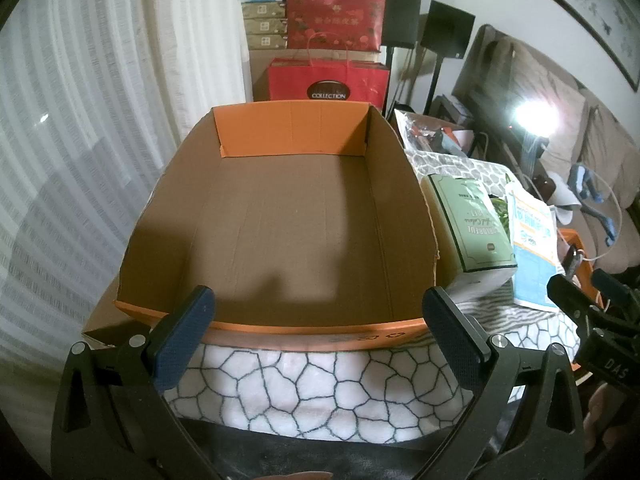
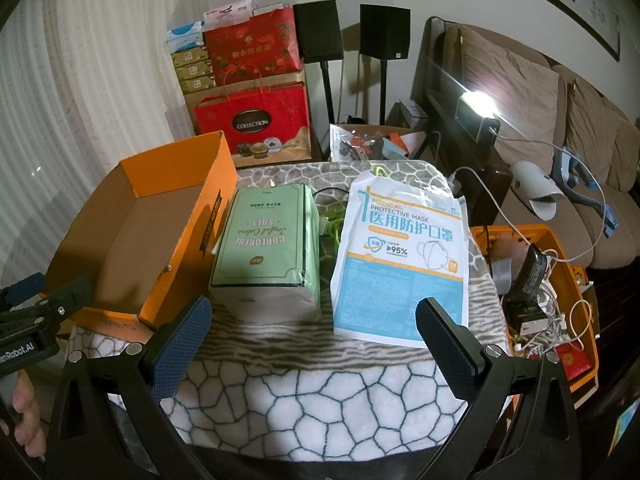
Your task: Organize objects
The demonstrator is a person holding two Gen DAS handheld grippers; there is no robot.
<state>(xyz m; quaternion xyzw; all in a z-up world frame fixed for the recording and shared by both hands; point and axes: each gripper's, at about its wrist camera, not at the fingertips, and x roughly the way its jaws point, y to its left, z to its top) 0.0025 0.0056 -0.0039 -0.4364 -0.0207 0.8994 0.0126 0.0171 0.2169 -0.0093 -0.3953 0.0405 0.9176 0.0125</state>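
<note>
An orange cardboard box (image 1: 280,220) (image 2: 132,248) with a brown, bare inside stands on the left of a blanket-covered table (image 2: 320,392). Right of it lies a green tissue pack (image 2: 266,248) (image 1: 468,224), then a white and blue mask bag (image 2: 404,256) (image 1: 534,248). A green cord (image 2: 332,224) lies between those two. My left gripper (image 1: 316,332) hangs open over the box's near wall. My right gripper (image 2: 314,332) is open above the blanket, just in front of the pack and the bag. Nothing is between either pair of fingers.
An orange bin (image 2: 560,300) full of cables and chargers stands at the table's right. Behind are red gift bags (image 2: 256,124), stacked boxes, two black speakers (image 2: 320,32), a sofa (image 2: 580,152) and a bright lamp (image 2: 478,104). A curtain (image 1: 80,120) hangs on the left.
</note>
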